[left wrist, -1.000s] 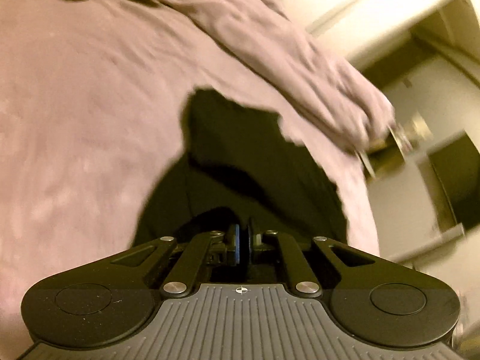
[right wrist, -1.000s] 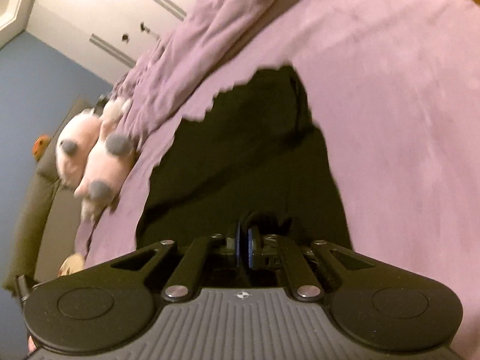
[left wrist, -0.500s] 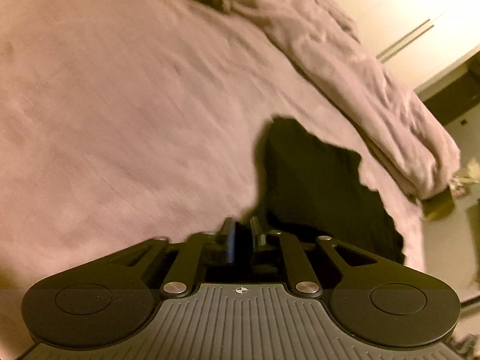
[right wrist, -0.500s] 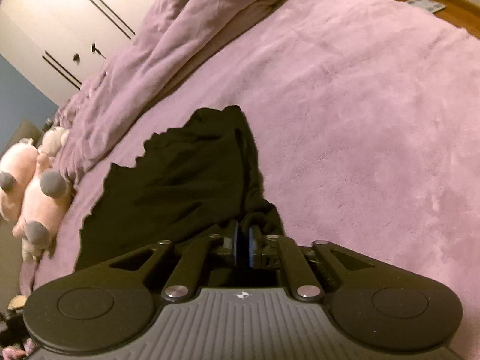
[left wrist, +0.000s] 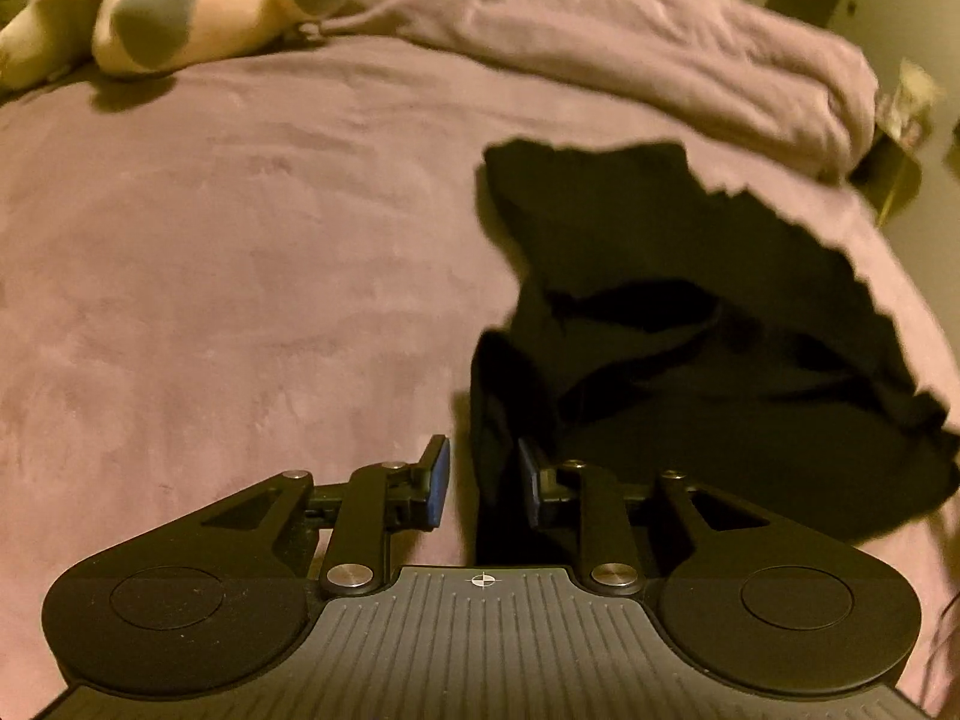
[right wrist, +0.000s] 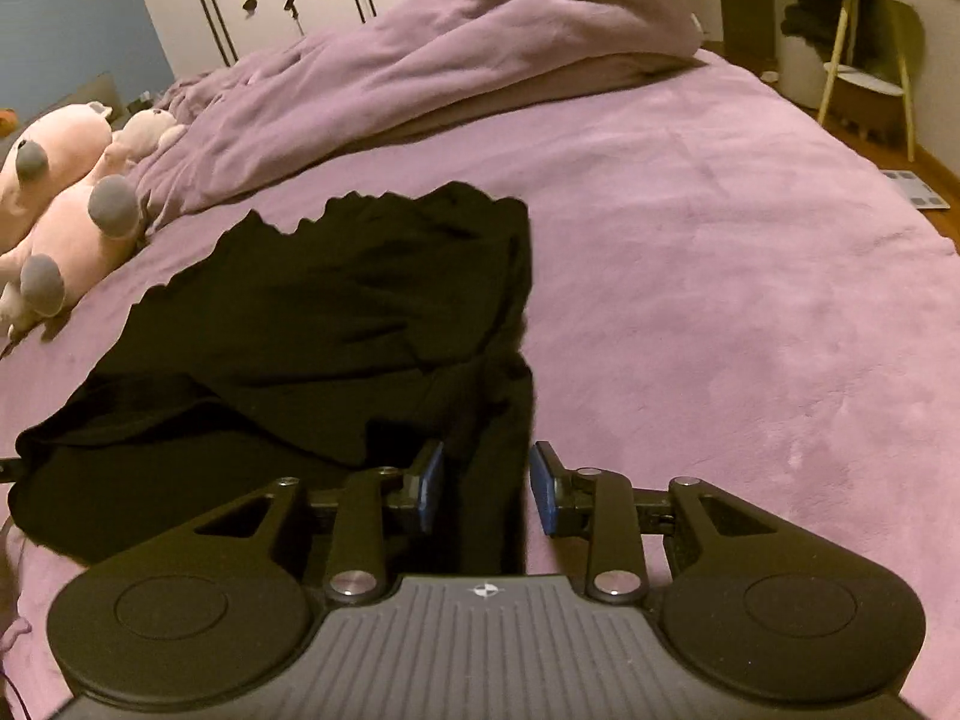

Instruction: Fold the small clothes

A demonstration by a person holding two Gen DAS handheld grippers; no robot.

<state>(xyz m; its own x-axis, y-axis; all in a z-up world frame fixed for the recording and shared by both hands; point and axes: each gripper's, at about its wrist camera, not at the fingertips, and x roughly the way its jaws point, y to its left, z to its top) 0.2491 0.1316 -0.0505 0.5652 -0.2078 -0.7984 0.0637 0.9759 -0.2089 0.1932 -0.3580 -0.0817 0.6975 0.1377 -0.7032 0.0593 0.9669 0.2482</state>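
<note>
While both tongs stand parted, the black garment [right wrist: 336, 324] lies rumpled on the purple bedspread [right wrist: 720, 276].

Left gripper [left wrist: 483, 489] is spread moderately wide, blue pads either side of a raised fold of cloth, not pinching it. Right gripper [right wrist: 486, 489] gapes likewise around the garment's other near edge, gripping nothing. Beyond lie a bunched duvet [right wrist: 456, 54] and pink plush toys [right wrist: 66, 204].

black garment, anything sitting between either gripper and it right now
Nothing visible. The black garment lies directly between the open fingers of the left gripper and the right gripper. The plush toys lie clear to one side.
</note>
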